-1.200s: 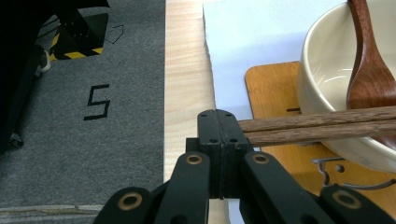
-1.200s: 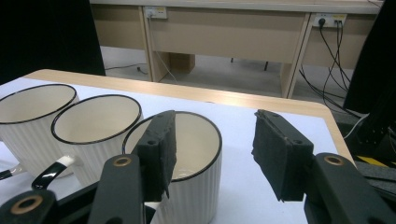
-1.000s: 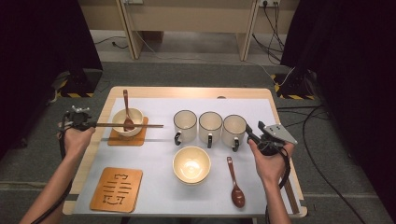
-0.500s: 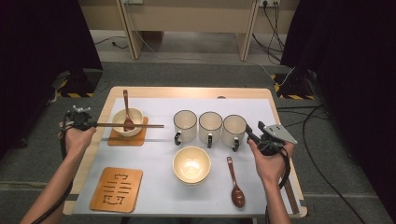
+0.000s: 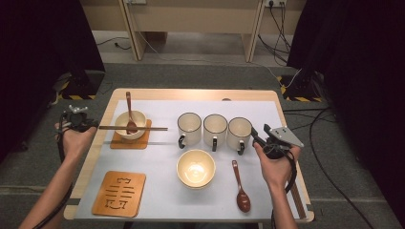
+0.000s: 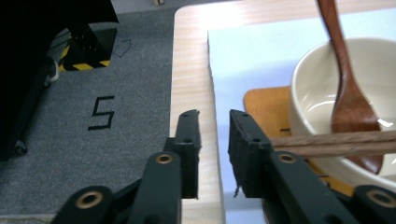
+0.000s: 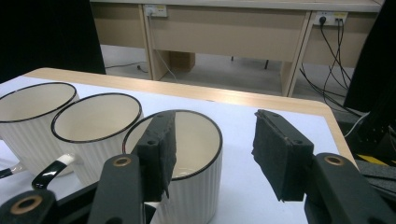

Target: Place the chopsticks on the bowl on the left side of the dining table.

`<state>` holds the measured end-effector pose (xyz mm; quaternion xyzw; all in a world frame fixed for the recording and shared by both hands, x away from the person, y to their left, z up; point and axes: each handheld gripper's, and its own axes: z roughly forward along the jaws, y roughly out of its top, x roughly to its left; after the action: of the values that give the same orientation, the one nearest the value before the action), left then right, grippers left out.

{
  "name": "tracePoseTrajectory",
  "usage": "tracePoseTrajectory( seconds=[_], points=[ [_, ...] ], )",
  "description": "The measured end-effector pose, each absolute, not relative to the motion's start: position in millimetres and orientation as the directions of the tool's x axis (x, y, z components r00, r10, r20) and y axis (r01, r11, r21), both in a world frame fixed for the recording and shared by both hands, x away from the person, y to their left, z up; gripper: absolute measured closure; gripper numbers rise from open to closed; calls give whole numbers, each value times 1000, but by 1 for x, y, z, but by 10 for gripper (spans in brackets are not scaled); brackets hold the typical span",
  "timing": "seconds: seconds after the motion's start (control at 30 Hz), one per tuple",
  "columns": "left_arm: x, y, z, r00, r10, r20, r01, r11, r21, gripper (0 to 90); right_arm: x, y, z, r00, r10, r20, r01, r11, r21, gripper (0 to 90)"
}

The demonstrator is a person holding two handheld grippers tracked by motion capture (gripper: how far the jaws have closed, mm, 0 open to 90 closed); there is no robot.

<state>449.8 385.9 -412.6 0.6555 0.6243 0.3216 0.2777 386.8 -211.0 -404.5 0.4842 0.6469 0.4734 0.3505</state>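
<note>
The right tool (image 7: 212,154), jaws apart, hangs just beside the nearest of three ribbed mugs (image 7: 187,163) at the right of the worktop (image 5: 286,102), one jaw over the mug's rim and the other clear of its outer wall, nothing gripped. At the far left edge the left tool (image 6: 214,149) also stands with jaws parted and empty, just short of the ends of a pair of chopsticks (image 6: 336,142) laid across a cream bowl (image 5: 130,125).

That bowl sits on a wooden coaster (image 5: 120,142) with a wooden spoon (image 5: 129,113) resting in it, so one place setting looks complete. A second setting appears unfinished: another coaster (image 5: 118,193) lies bare at the near left, a second bowl (image 5: 196,168) rests directly on the white mat (image 5: 157,162) in the middle, and a second spoon (image 5: 240,187) lies flat beside it. The three mugs (image 5: 215,130) stand in a row behind, handles toward the person. By this reading, about half the laying-out remains, and the right hand seems poised to start on the mug.
</note>
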Motion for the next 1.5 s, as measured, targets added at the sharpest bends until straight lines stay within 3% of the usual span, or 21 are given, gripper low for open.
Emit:
tracePoseTrajectory(
  seconds=[0.5, 0.87, 1.17, 1.5],
  points=[
    [451, 366, -398, 46, 999, 30, 597, -51, 800, 563, 387, -212, -405, -285, 958, 5, 298, 83, 951, 493],
    [456, 327, -392, 140, 990, -15, 570, -68, 819, 458, 388, -214, -408, -285, 958, 15, 308, 77, 948, 492],
    [461, 296, -389, 209, 977, -37, 554, -88, 828, 428, 387, -218, -409, -273, 962, 17, 314, 72, 947, 492],
    [462, 285, -389, 224, 973, -53, 554, -82, 829, 426, 388, -214, -408, -281, 959, 23, 311, 69, 948, 492]
  ],
)
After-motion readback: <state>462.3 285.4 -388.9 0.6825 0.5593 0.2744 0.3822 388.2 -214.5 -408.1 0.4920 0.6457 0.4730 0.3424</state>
